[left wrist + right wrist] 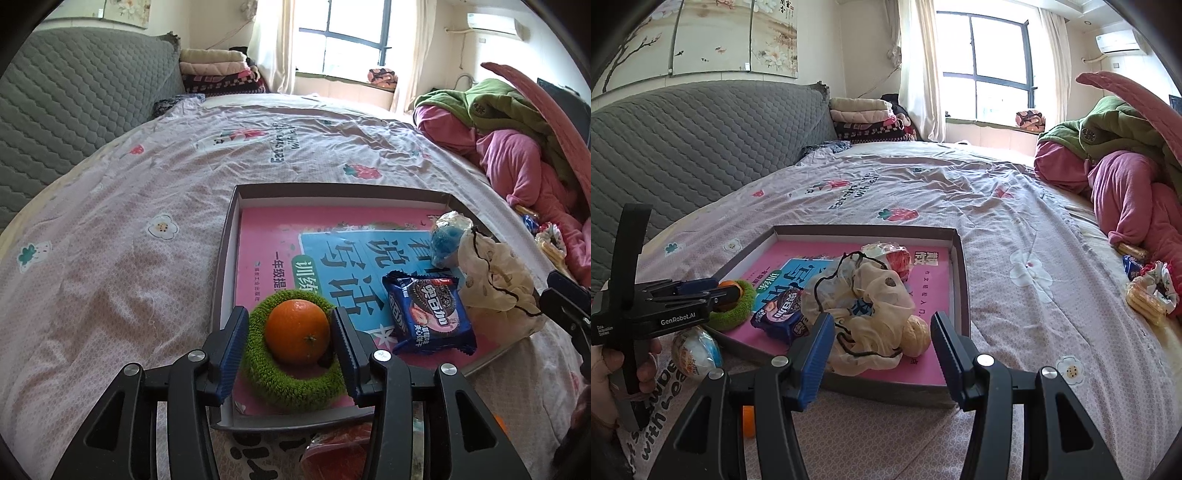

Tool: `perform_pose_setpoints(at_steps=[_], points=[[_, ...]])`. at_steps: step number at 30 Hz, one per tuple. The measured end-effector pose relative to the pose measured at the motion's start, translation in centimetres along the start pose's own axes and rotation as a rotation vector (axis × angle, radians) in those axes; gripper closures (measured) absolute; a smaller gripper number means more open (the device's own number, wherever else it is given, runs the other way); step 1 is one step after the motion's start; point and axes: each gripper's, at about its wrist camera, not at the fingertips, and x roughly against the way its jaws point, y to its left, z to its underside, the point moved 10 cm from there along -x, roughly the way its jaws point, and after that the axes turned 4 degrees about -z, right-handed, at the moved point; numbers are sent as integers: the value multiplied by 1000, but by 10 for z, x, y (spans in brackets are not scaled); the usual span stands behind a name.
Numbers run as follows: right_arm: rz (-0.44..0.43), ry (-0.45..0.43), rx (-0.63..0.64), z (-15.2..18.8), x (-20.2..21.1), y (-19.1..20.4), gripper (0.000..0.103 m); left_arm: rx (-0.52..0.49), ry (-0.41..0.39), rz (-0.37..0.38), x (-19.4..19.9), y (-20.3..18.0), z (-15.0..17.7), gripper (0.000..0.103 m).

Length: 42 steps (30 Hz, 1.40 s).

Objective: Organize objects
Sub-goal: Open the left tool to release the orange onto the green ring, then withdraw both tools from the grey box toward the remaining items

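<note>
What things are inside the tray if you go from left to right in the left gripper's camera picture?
Green fuzzy ring with the orange sitting in it → blue cookie packet → cream cloth bag.

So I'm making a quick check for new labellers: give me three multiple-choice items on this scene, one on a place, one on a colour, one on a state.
1. Where does the orange sit?
A. in the green ring
B. on the bedsheet
C. on the biscuit pack

2. What colour is the biscuit pack?
A. yellow
B. blue
C. white

3. How is the right gripper?
A. shut on a bag
B. open, holding nothing
C. shut on a book

A: the ring surrounds it, inside the tray.
B: its wrapper is blue.
B: its jaws stand apart and empty.
</note>
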Motion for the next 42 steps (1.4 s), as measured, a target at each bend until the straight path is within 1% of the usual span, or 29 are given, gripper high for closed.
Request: perform_pose_setpoints(at_steps=[14,15,17,23,29,32,36,42], points=[[10,-4,3,0,3,-4,49,5,-33,-19,20,2,-6,54],[12,-9,3,-1,4,-5,49,7,-34,-22,21,2,-6,53],[7,-15,0,-3,7,-5,49,16,-40,-28,26,2,-7,47],[-4,-42,1,-9,16,-2,49,42,-52,-23,40,-2,-9,46],[-4,-73,-7,-14,27,0,49,44,-86,-23,59,-9,-16,42],[-20,-92,-4,-16,35,4,47,39,-106,-28,71,-11,-19,41],[-62,-98,13,-16,43,18,45,44,-114,-30,86,-11,-18,41],[-129,-71,68,-2,53,46,45,45,-104,-31,101,-11,-9,41]])
